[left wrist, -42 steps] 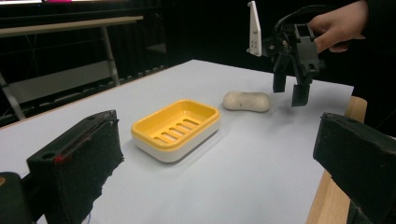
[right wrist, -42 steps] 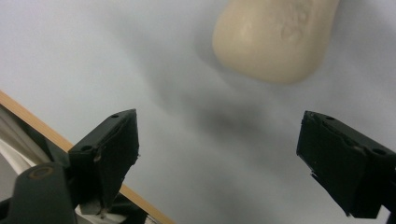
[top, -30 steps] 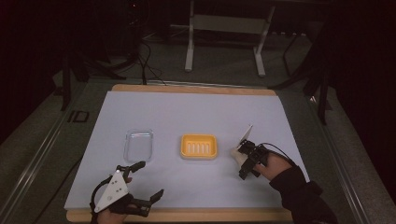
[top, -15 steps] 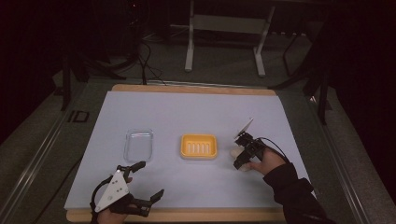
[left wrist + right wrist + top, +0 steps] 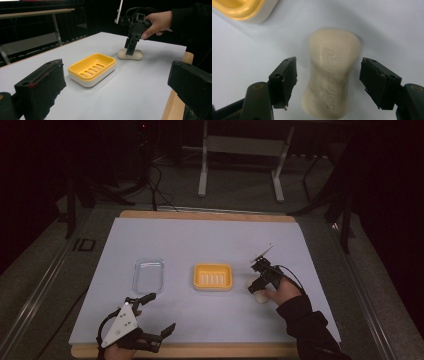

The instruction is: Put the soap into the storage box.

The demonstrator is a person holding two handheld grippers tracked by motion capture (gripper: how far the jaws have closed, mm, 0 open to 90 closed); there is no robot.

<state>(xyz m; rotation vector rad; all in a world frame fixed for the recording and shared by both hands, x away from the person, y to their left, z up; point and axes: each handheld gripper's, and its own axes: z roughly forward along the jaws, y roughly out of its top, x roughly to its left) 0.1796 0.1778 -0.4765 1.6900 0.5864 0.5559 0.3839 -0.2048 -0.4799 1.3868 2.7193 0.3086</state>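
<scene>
Cream bar of soap (image 5: 331, 75) flat on the matte white sheet covering the desk (image 5: 210, 240), waisted in outline, corners rounded, a raised brand word moulded into its smooth top face. Just to the right of the yellow soap dish (image 5: 213, 276), apart from it. Right gripper (image 5: 255, 287) tipped down over the bar, black jaws straddling its narrow middle, one on each side, a sliver of white showing between each pad and the soap; jaws just now closing in, not yet pressed on, so still released. Jaw pads blocky, dull black, screw holes in their faces. Hand (image 5: 157, 23) wrapped round the gripper body, dark sleeve behind.

Soap dish (image 5: 92, 69) a glossy rounded rectangle, yellow tray with a row of drain slots, seated in a white base. Clear plastic lid (image 5: 148, 275) lying further left on the sheet, shallow, rounded at the corners, see-through.

Left gripper (image 5: 150, 320) low at the near edge of the desk, jaws spread wide with nothing between them, grey three-cornered plate on top. Pale wooden rim of the desk showing round the sheet.
</scene>
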